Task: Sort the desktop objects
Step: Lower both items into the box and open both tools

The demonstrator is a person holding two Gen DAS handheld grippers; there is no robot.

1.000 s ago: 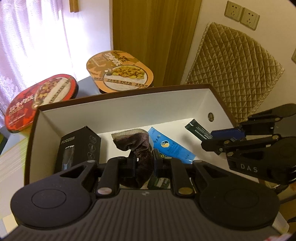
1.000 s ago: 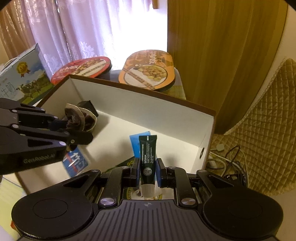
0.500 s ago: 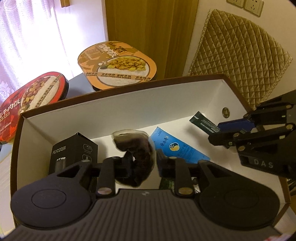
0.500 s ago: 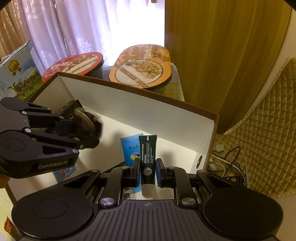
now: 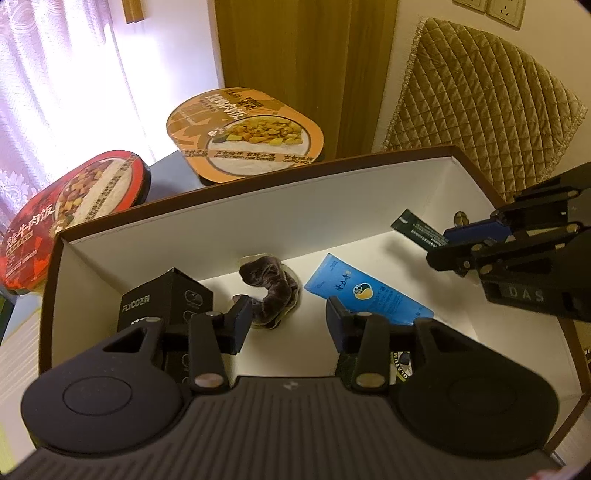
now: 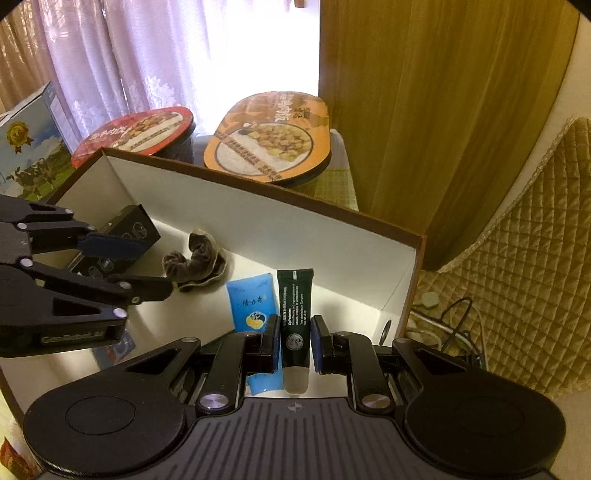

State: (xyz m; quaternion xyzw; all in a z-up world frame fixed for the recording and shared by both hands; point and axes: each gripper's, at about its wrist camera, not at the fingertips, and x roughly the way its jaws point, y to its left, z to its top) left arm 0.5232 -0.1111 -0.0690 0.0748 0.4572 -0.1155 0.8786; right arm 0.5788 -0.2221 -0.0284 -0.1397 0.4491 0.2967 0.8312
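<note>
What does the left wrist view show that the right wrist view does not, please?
Only the left wrist view: wall sockets. Only the right wrist view: a blue carton and floor cables. Both show the box, scrunchie, blue tube, black carton, the open left gripper, and the right gripper shut on the green tube.

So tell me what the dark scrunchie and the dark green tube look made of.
Dark brown scrunchie: seemingly velvet-like fabric, with soft sheen on gathered folds. Dark green tube, in the right tongs: probably flexible plastic, smooth and slightly glossy, with a crimped flat end.
</note>
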